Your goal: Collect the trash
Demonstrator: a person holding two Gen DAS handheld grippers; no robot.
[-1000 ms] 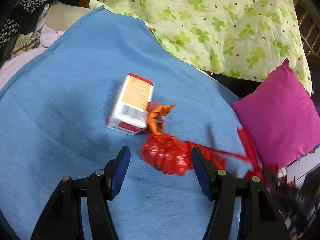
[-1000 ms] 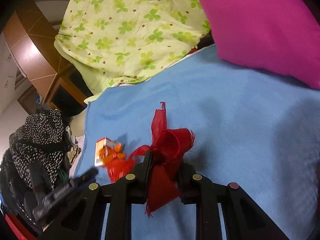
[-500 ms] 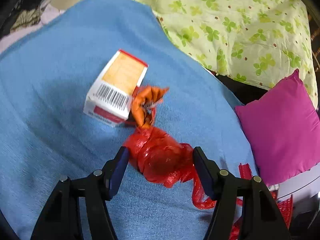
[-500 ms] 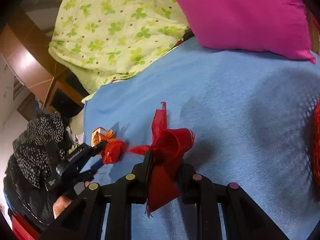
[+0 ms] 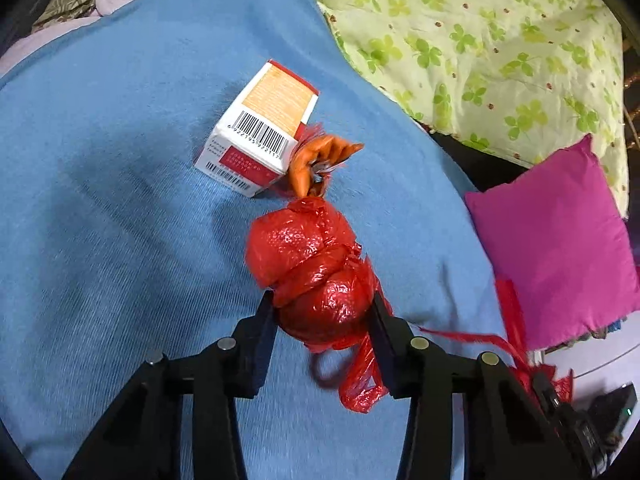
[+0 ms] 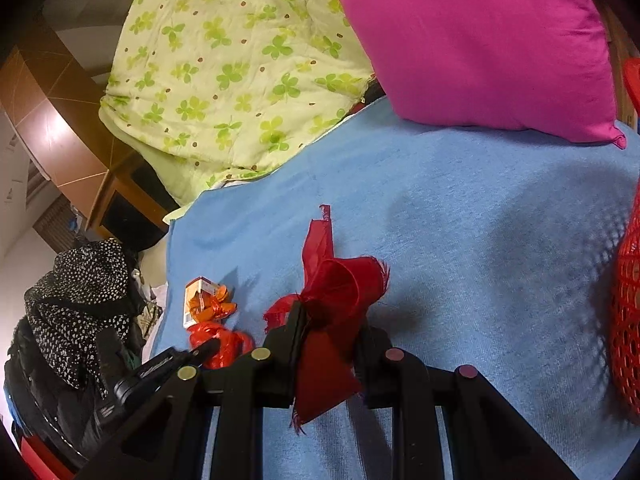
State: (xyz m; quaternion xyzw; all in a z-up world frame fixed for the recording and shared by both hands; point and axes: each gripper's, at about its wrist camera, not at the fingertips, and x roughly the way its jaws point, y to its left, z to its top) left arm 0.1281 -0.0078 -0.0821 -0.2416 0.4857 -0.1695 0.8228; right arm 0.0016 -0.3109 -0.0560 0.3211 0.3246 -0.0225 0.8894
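On the blue blanket [image 5: 120, 240], my left gripper [image 5: 322, 312] had just closed its jaws on the knotted red plastic bag [image 5: 312, 264], the carton [image 5: 260, 140] and orange wrapper [image 5: 320, 156] lying at twelve o'clock, still uncollected. My right gripper [image 6: 328, 332] was clamped on red cloth [image 6: 336, 292]; a lift looked next.

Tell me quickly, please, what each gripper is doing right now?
Left gripper: jaws just closed onto the knotted red plastic bag.
Right gripper: shut on a red fabric strip.

Blanket [image 5: 120, 200] blue; quilt [image 5: 500, 40] pale green, clover print; pillow [image 5: 560, 240] magenta; bag [image 5: 316, 272] red; box [image 5: 260, 132] white-orange.
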